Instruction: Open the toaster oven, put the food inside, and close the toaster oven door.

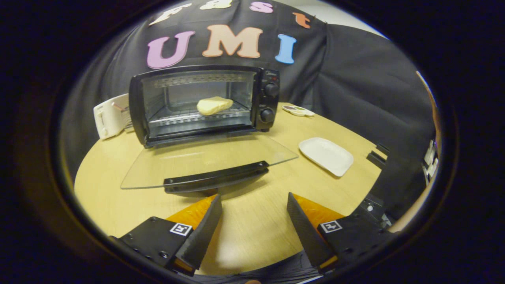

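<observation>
A black toaster oven [268, 98] stands at the back of the wooden table [252, 225]. Its glass door [205, 157] lies folded down flat toward me, with the black handle [217, 177] along its near edge. A pale yellow piece of food [214, 105] rests on the wire rack inside the oven. My gripper [254, 201] is open, its fingers spread wide with nothing between them. The fingertips [216, 203] hover above the table just short of the door handle, which lies ahead and slightly left.
An empty white plate [326, 156] sits on the table right of the door. A small white dish [298, 111] lies beyond it next to the oven. A white toaster [111, 115] stands left of the oven. Dark equipment [394, 177] stands at the table's right edge.
</observation>
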Demonstrator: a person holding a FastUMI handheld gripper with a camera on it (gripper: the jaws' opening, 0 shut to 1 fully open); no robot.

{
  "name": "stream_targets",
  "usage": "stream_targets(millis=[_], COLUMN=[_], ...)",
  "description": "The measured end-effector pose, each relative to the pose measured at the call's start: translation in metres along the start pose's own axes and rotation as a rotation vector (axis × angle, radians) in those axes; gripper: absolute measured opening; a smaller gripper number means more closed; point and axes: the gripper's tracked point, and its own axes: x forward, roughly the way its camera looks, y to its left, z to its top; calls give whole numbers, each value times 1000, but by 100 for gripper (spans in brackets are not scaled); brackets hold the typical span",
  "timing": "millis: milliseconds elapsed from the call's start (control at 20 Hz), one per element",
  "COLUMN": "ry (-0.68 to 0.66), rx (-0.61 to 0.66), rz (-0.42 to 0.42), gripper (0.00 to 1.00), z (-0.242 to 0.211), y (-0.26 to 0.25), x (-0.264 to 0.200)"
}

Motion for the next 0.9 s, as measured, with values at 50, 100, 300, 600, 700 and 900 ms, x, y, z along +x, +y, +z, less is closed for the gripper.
stream_targets(millis=[50,100,300,600,700,900], ry=[-4,-11,-52,-108,-130,-219], rx=[-31,-53,-77,-65,-48,33], rz=[5,14,27,48,52,76], gripper=[100,99,97,96,96,96], z=[0,2,13,37,44,76], y=[1,2,5,11,10,10], x=[2,2,-5,-13,-15,-25])
